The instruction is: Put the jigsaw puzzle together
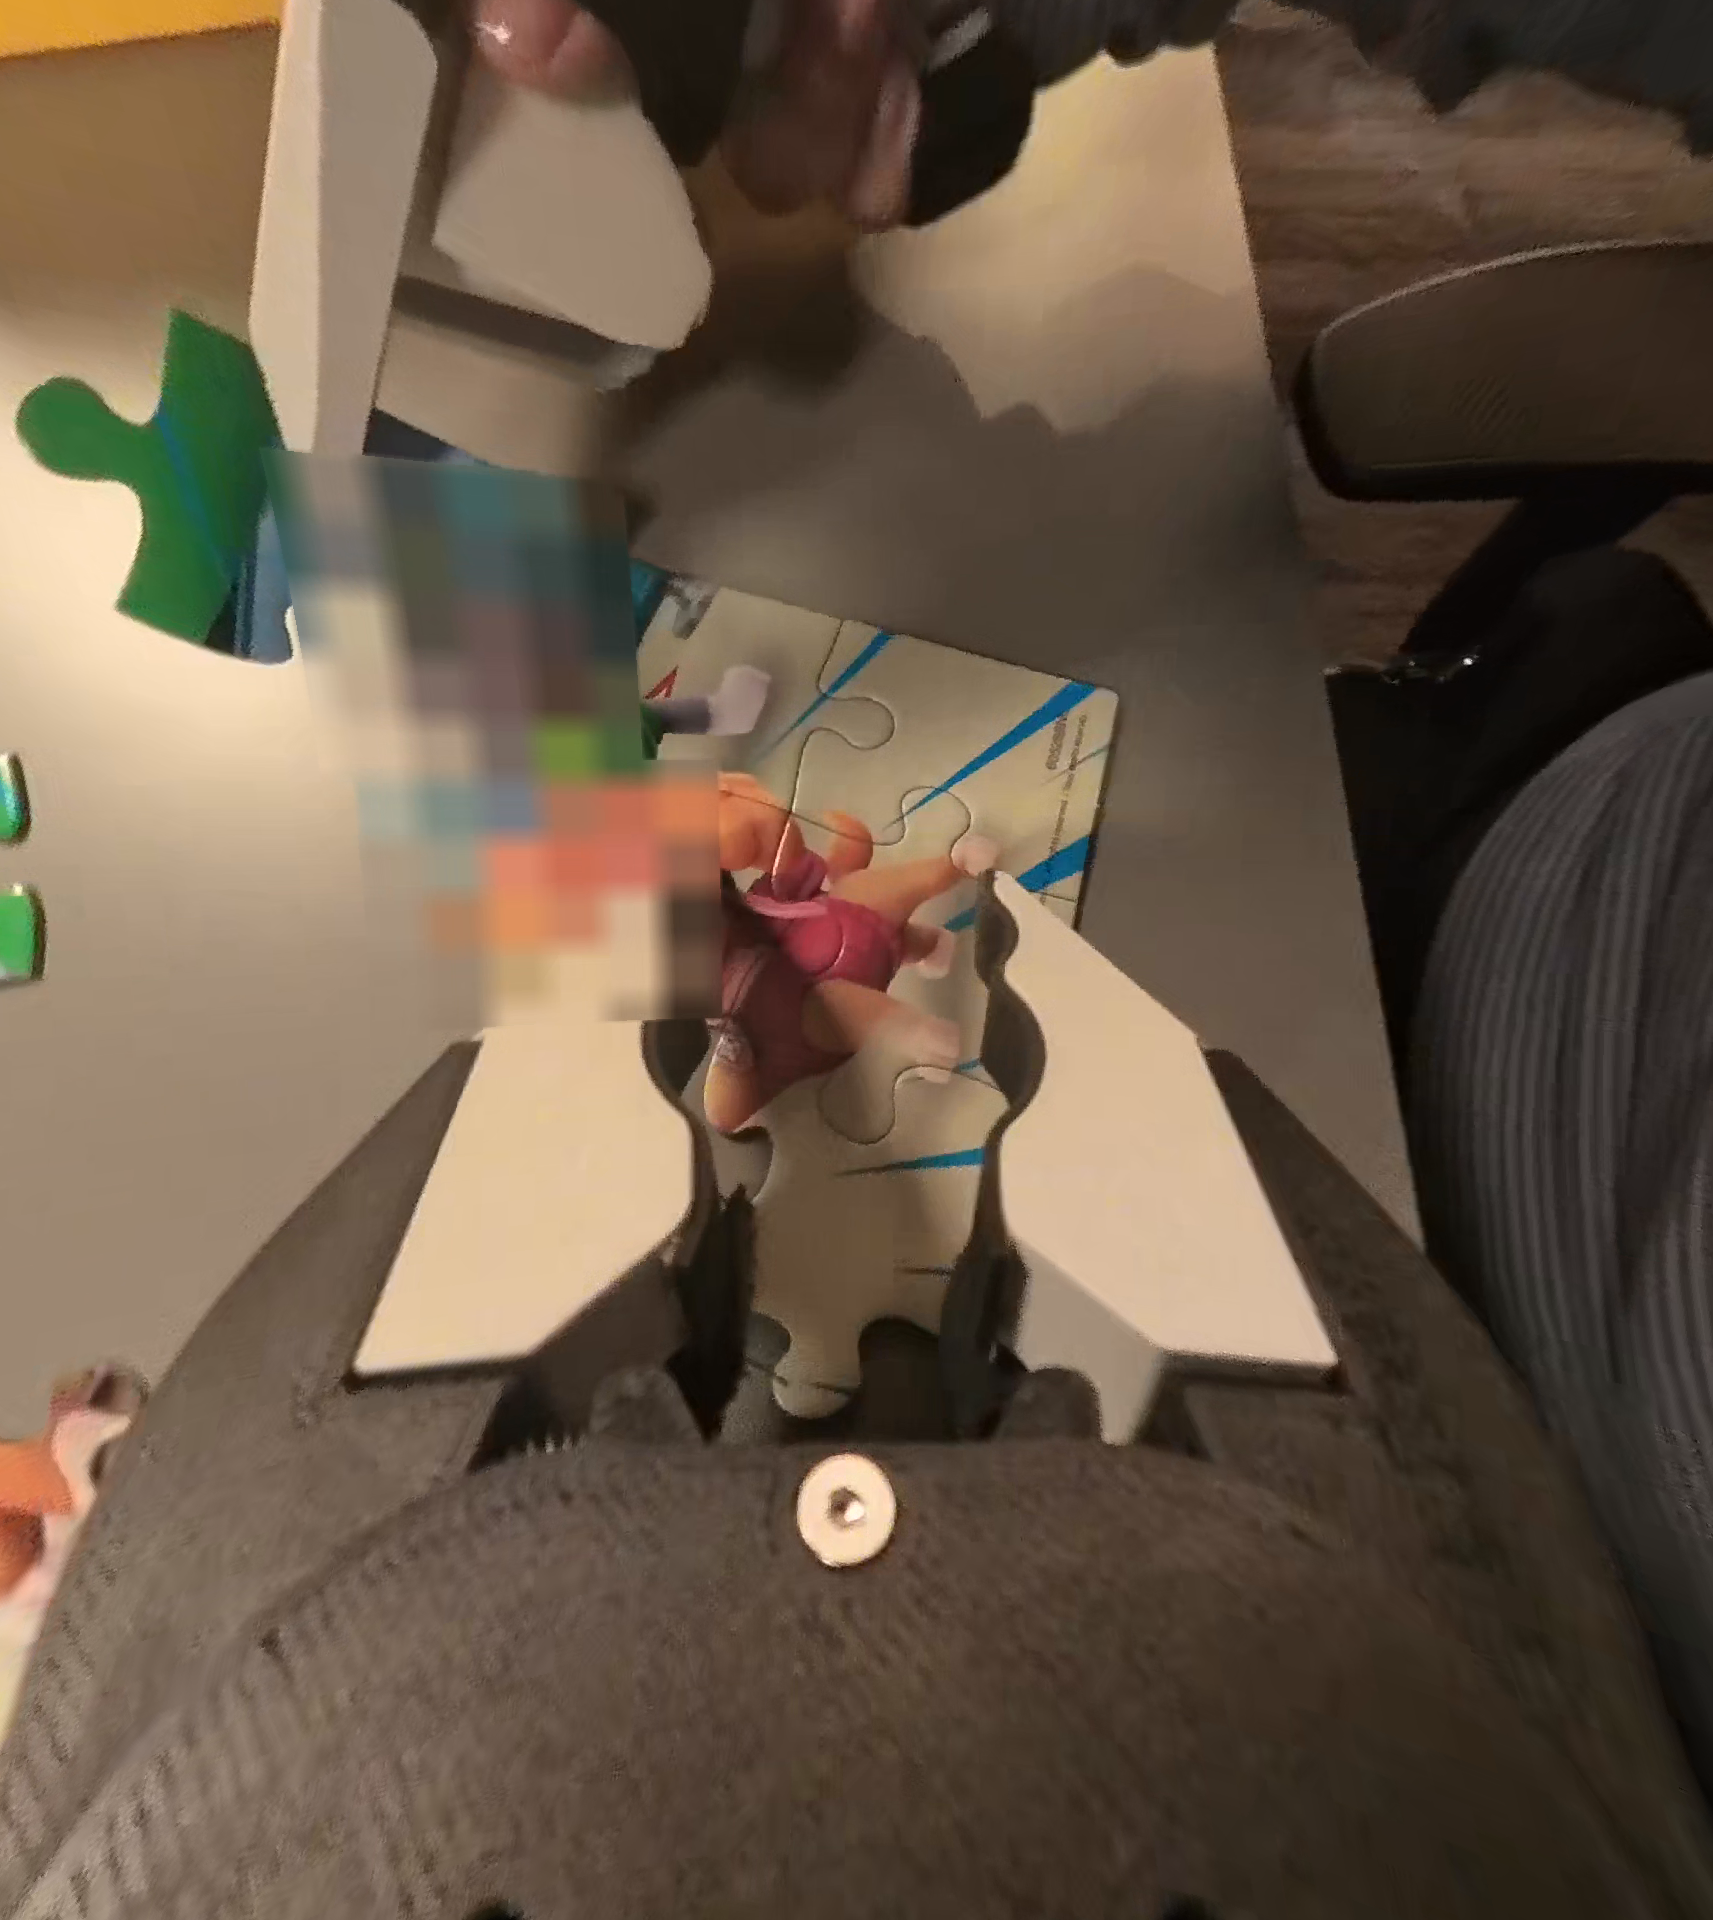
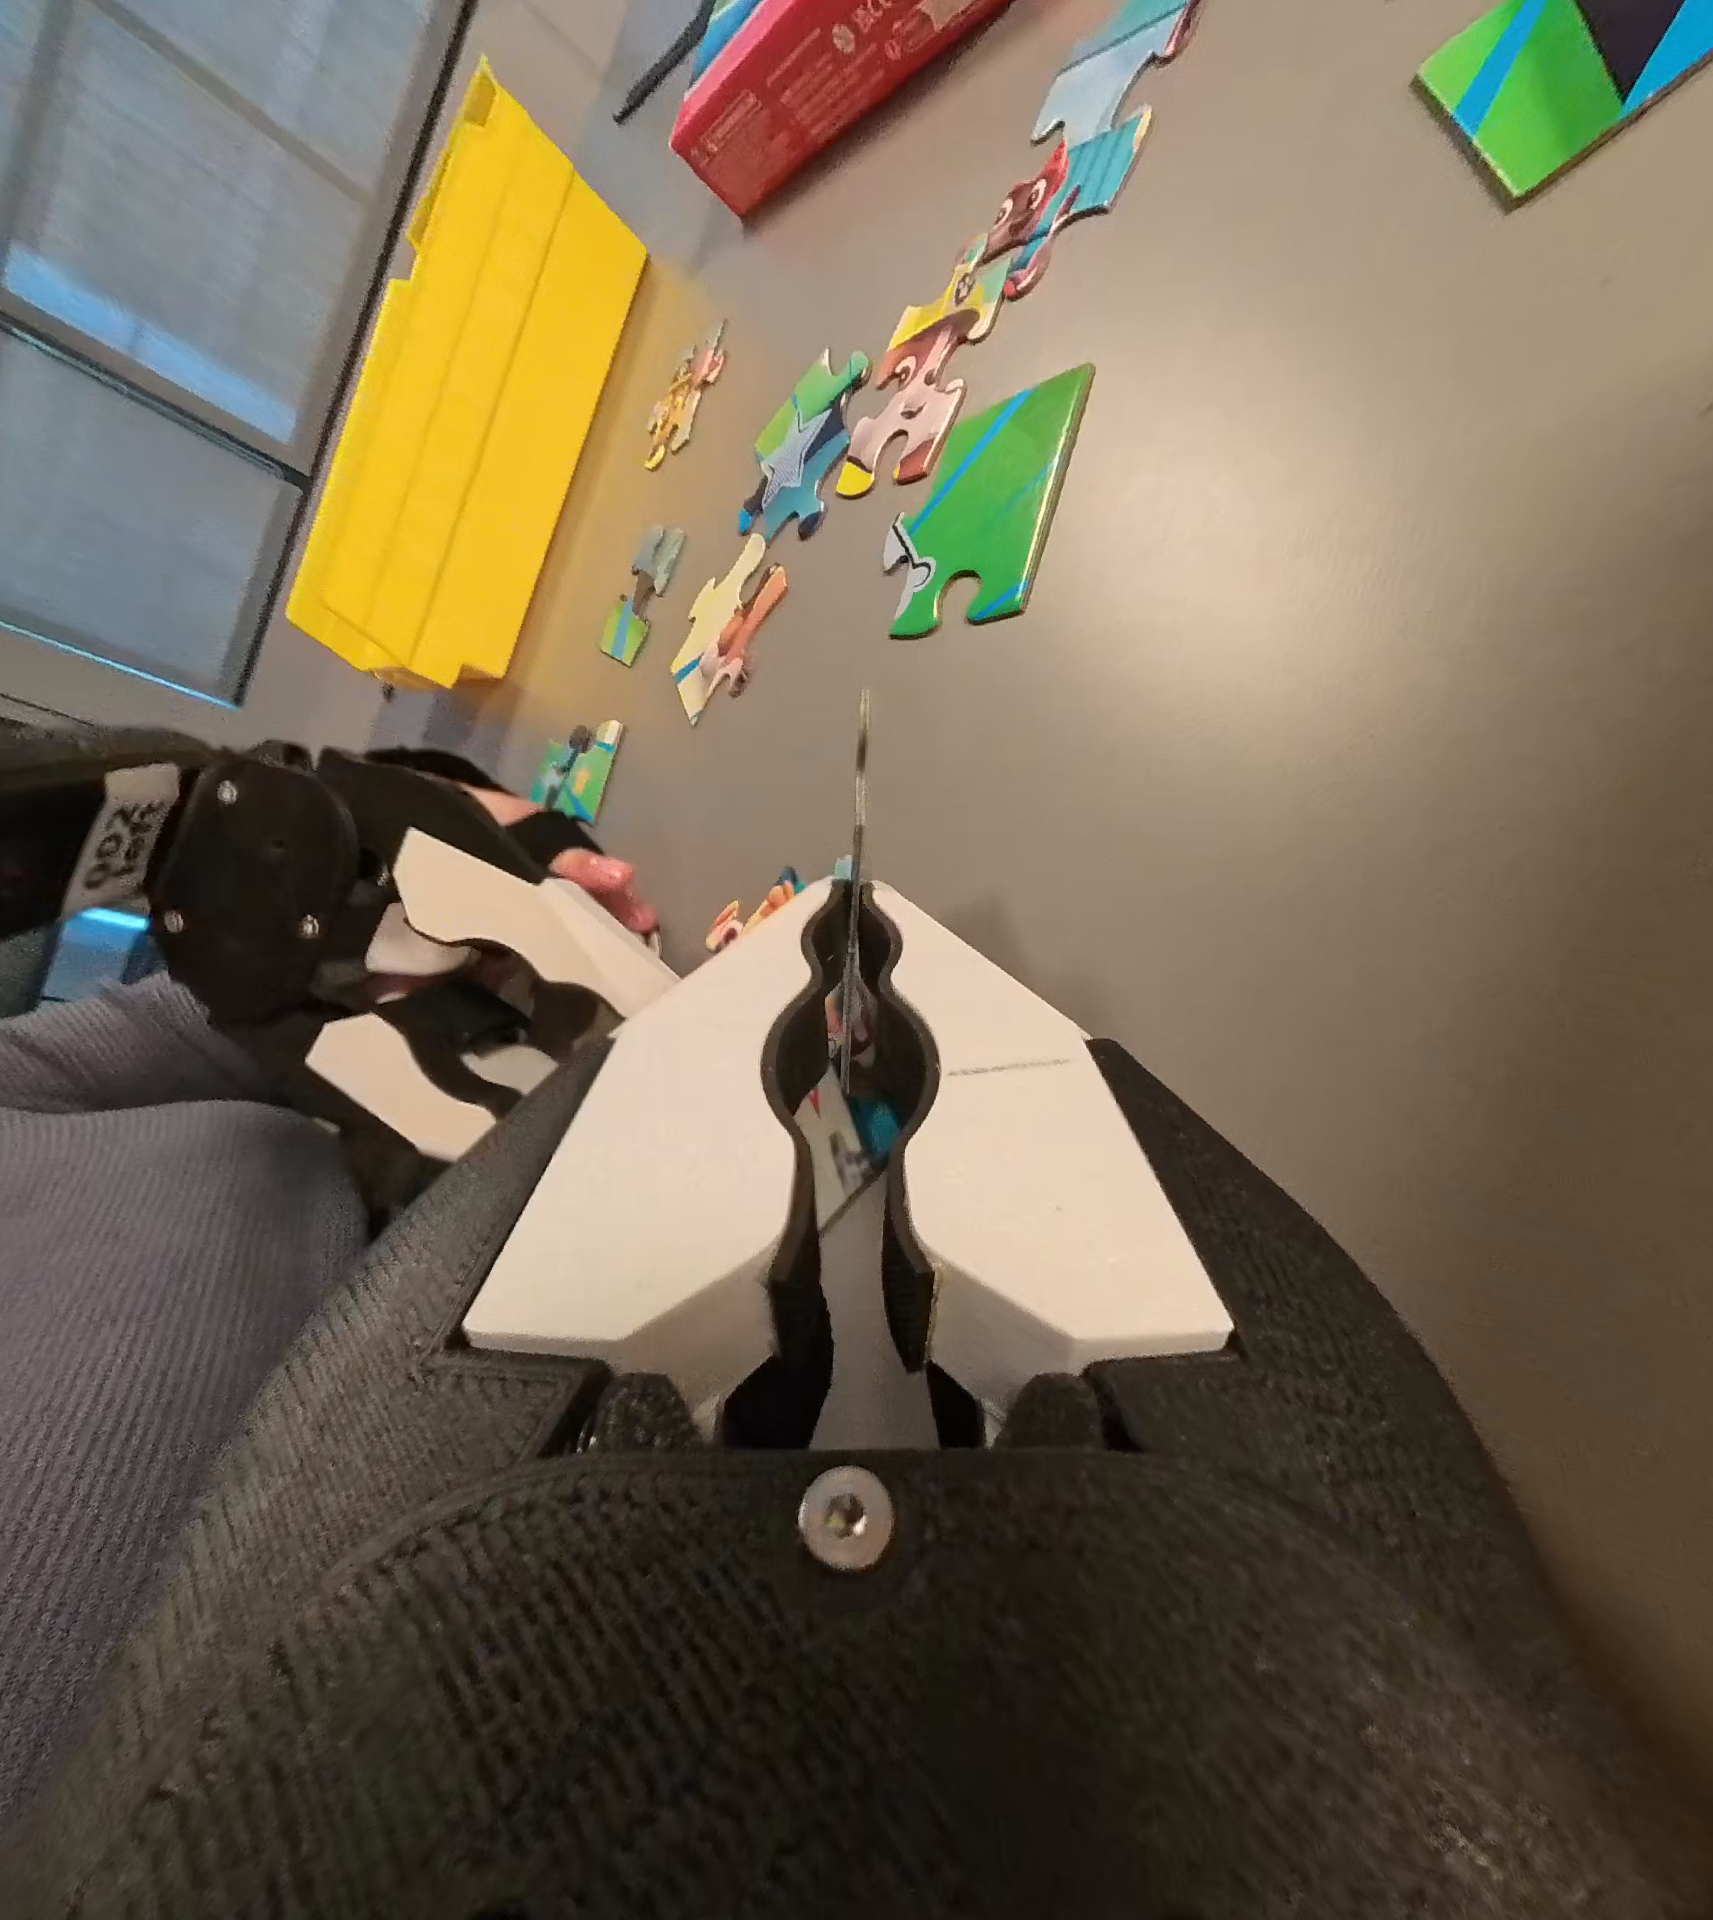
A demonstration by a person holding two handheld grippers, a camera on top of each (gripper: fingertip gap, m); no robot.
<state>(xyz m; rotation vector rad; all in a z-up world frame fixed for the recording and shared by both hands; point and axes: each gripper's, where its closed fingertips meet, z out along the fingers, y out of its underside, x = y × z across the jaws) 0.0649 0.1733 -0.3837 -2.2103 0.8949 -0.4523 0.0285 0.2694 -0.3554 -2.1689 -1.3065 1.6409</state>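
- My right gripper [image 2: 857, 894] has smooth matt white plastic fingers [image 2: 686, 1143] lined with black pads, set in a rough black body showing ribbed print layers; a shiny metal screw [image 2: 847, 1525] sits in it.
- The puzzle piece [image 2: 862, 790] pinched between those pads looks like thin card with a glossy printed face.
- My left gripper [image 1: 831, 1039] is built the same, grainy dark body and matt white fingers.
- The joined puzzle section [image 1: 935, 790] under it is printed card with a slight sheen.
- The table [image 2: 1351, 727] looks smooth, grey and matt.
- The yellow bin [image 2: 478, 416] far left is smooth plastic.
- The red box [image 2: 810, 104] looks like printed cardboard.
- The sleeve [image 2: 83, 1247] is ribbed grey-blue cloth.
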